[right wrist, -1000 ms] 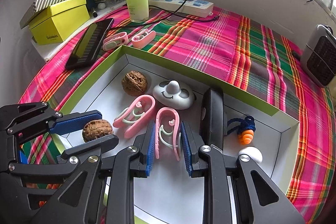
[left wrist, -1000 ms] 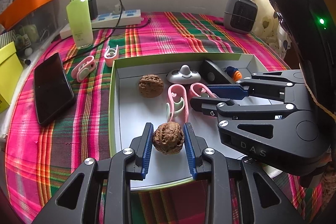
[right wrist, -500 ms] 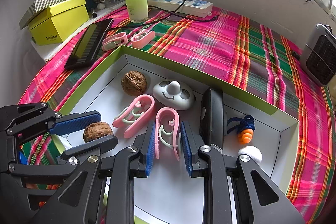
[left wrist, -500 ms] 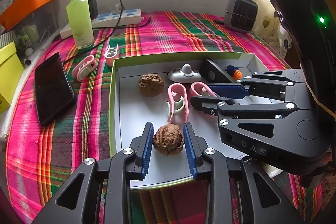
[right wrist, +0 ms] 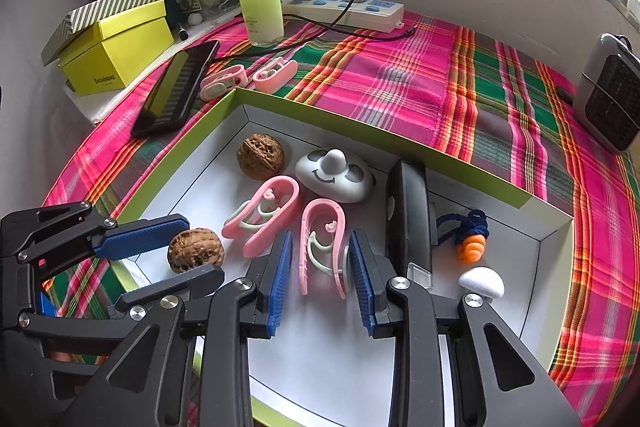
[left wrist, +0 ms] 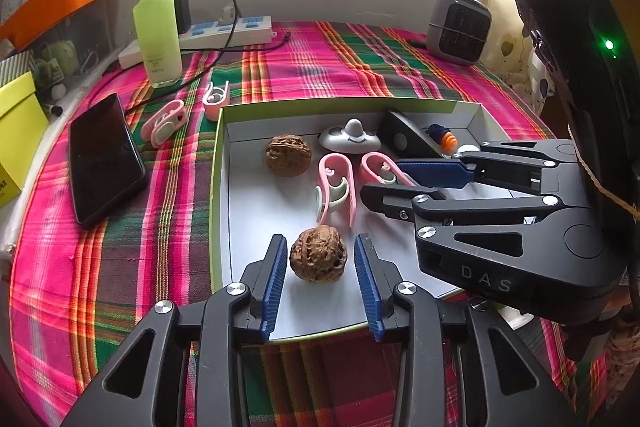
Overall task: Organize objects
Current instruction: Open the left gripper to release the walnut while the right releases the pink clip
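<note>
Both pairs of jaws have parted: left gripper [left wrist: 320, 269] releasing a walnut [left wrist: 318, 259], right gripper [right wrist: 320, 279], marked "DAS", releasing a pink clip [right wrist: 322, 243] inside the box [right wrist: 400, 147].

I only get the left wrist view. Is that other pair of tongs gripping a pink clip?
Observer: No. In the right wrist view the pink clip lies on the box floor between the right tongs, whose jaws are opening.
Operator: What's the white bit behind the orange plug?
Observer: A smooth, pebble-shaped lump, lying loose in the box corner.
Operator: And the grey dome?
Observer: Its top has a smiling face drawn on it.
</note>
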### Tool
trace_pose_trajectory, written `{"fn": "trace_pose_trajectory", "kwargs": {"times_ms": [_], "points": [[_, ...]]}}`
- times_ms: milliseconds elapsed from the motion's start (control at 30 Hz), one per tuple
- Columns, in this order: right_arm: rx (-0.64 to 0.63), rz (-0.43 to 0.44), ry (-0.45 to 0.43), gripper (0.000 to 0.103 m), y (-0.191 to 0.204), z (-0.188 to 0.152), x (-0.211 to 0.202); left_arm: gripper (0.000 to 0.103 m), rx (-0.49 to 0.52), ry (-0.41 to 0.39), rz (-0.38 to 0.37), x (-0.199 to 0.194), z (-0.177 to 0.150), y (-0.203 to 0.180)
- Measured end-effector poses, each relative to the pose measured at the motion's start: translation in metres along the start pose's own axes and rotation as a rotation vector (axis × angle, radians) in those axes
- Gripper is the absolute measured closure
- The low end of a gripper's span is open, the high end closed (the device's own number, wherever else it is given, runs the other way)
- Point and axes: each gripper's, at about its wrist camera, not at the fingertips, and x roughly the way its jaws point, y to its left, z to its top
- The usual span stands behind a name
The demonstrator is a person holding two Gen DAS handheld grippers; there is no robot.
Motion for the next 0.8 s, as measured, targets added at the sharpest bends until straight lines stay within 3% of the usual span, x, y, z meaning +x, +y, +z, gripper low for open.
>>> {"fn": "trace_pose_trajectory", "kwargs": {"times_ms": [233,800], "points": [[0.030,0.010,-0.033,0.071,-0.004,-0.003,-0.013,0.062,-0.011,-0.009,0.008,-0.012,-0.005,0.003],[0.082,-0.005,-0.124,0.071,0.005,-0.023,-0.051,0.061,-0.031,-0.049,0.016,-0.042,-0.016,0.002]]}}
